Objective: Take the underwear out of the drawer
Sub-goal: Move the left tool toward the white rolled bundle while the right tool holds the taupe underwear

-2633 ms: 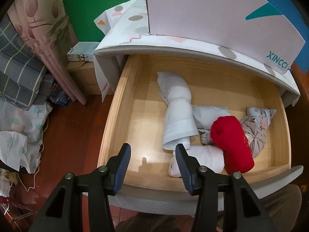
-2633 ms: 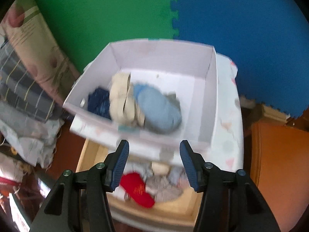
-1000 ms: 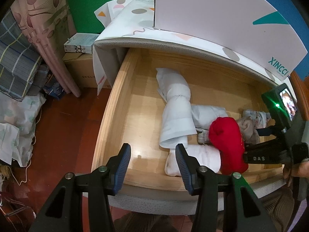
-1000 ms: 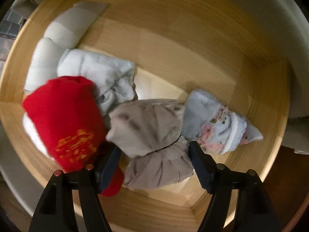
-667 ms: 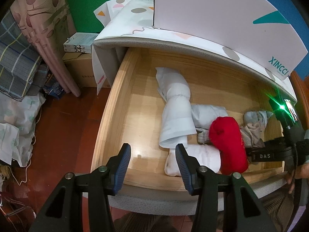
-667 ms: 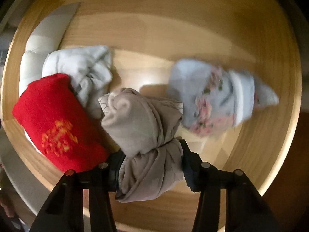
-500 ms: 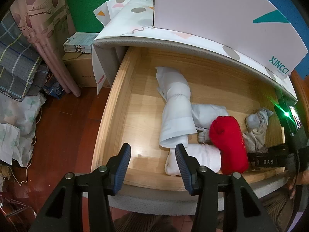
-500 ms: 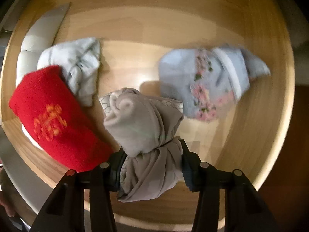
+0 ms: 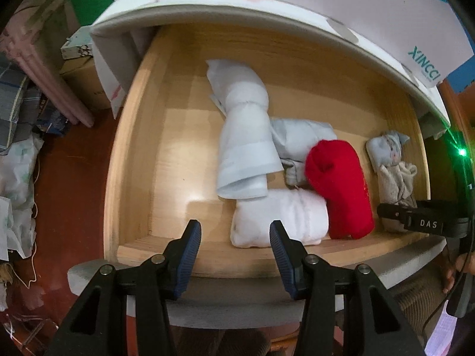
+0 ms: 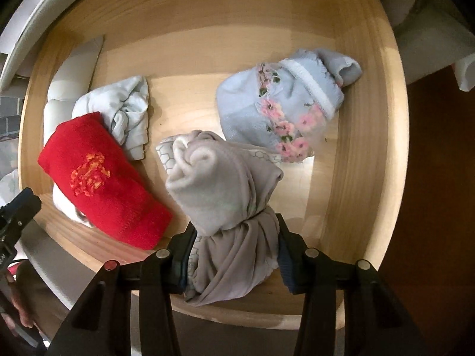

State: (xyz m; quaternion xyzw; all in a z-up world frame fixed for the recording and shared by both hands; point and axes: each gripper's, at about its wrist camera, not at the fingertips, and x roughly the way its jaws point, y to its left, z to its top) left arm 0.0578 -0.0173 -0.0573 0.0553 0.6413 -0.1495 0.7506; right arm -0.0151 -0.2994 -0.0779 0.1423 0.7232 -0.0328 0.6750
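Grey roll [image 10: 228,204] is pinched at its knotted tail by my right gripper [image 10: 234,255] low in the drawer [image 10: 356,148], left gripper [image 9: 234,249] wide and empty; loose fabric could slip or drag the floral roll [image 10: 282,103] out.

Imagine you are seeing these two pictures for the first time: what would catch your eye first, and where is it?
The bright red roll with orange stitching stands out, lying at the front of the wooden drawer. Right beside it, the right gripper is clamped on a grey-beige knotted bundle, with a pale blue floral roll just behind. The left gripper hangs open over the drawer's front edge, near a white roll.
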